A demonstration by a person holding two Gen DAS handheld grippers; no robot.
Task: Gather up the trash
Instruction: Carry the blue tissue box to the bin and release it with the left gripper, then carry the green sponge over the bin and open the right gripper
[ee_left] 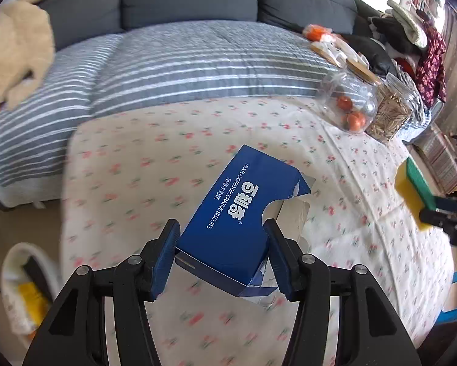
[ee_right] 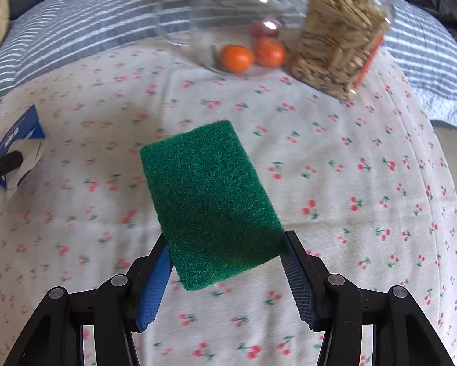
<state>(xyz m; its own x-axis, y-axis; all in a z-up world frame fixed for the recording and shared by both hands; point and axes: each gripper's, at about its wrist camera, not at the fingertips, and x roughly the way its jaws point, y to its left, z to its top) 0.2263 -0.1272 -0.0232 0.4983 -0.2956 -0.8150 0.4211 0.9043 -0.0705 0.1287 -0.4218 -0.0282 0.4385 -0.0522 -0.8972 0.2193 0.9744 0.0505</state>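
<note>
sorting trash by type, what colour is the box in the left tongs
Dark blue with white lettering: biscuit box, clearest in the left wrist view.

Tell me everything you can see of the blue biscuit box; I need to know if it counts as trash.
The blue biscuit box is thin cardboard printed in white with "MILK FLAVORED DECORATIVE BISCUITS" and Chinese characters. Its far end is torn open, ragged, showing a pale grey inside; a flap hangs loose at the near corner. It is tilted, lifted above the cherry-print cloth, clamped across its width by the left gripper. Whether anything is inside cannot be seen.

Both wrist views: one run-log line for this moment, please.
left gripper: shut on biscuit box | right gripper: shut on sponge | bin: lower left
</note>
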